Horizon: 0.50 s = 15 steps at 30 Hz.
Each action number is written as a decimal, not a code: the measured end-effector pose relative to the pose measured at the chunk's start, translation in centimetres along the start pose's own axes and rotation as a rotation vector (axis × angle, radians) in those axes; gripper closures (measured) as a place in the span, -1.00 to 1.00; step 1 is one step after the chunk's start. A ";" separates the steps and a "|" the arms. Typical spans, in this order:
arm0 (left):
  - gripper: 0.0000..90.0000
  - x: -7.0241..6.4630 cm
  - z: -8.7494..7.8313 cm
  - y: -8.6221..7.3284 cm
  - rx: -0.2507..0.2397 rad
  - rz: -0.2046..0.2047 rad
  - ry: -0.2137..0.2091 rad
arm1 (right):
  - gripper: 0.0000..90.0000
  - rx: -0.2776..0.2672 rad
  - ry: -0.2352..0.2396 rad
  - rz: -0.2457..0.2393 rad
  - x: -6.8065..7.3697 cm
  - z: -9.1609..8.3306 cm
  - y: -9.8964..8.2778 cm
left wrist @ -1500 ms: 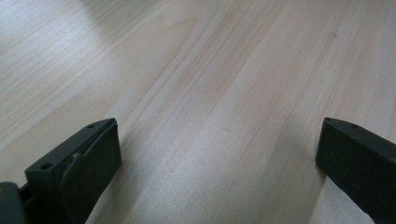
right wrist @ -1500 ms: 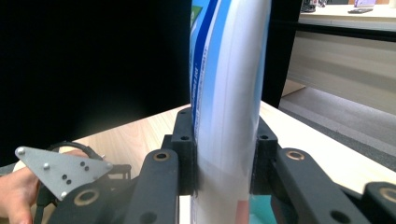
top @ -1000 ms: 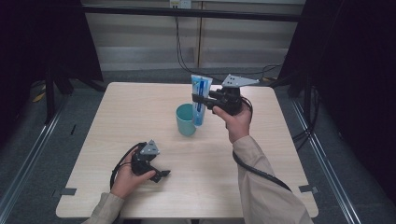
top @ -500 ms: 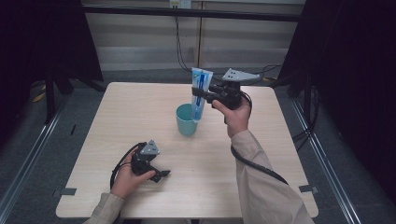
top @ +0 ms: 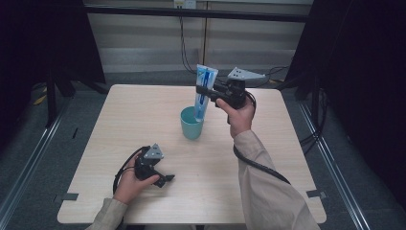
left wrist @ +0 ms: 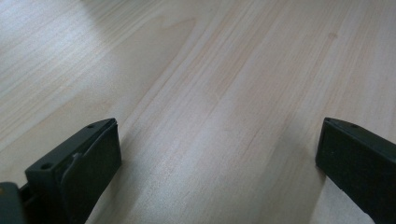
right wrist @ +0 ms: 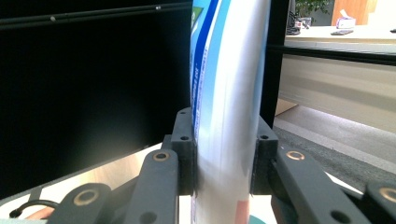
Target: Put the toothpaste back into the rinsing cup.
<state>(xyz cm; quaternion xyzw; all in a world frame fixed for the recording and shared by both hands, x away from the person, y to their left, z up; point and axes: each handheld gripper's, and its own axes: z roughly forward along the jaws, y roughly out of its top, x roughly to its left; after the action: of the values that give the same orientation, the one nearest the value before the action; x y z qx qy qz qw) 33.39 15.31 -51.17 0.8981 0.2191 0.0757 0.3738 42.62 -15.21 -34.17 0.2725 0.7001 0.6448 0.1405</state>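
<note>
My right claw is clamped on a tall white-and-blue plastic toothpaste tube, both black pads pressed flat against its sides. In the right claw view the tube stands nearly upright between my jaws, its printed blue stripe on the left pad's side and its plain white face toward the right pad. The tube's lower end dips into a small teal round plastic cup that sits right below my claw on the pale wooden desk; I cannot tell whether the tube touches the cup's bottom. The flat crimped end of the tube rises above my claw. My right hand holds the claw level, jaws pointing toward my left side, with the grey three-cornered plate on top

My left claw rests low over the desk near my own edge, well apart from the cup and tube. Its jaws stand wide apart with bare wood between them, gripping nothing. My left hand wraps its body
</note>
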 end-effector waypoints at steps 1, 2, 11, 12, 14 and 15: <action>-1.00 0.0 0.0 0.0 0.000 0.000 0.000 | 0.55 -0.001 -0.003 -0.001 -0.2 0.1 -0.1; -1.00 0.0 0.0 0.0 0.000 0.000 0.000 | 0.55 -0.001 -0.003 -0.001 -0.2 0.1 -0.1; -1.00 0.0 -0.1 0.0 0.007 0.001 -0.004 | 0.55 -0.010 -0.017 -0.006 -0.7 0.5 0.2; -1.00 0.0 -0.1 0.0 0.006 0.001 -0.004 | 0.55 -0.016 -0.024 -0.007 -0.7 0.6 0.3; -1.00 0.0 0.0 0.0 0.006 0.001 -0.003 | 0.55 -0.016 -0.028 -0.013 -0.9 0.6 0.3; -1.00 0.0 0.0 0.0 0.006 0.001 -0.003 | 0.55 -0.016 -0.028 -0.013 -0.9 0.6 0.3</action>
<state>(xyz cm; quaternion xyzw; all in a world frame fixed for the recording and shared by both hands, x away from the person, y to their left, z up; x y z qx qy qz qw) 33.39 15.34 -51.12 0.8995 0.2185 0.0736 0.3713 43.73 -15.17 -34.13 0.2761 0.6946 0.6455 0.1568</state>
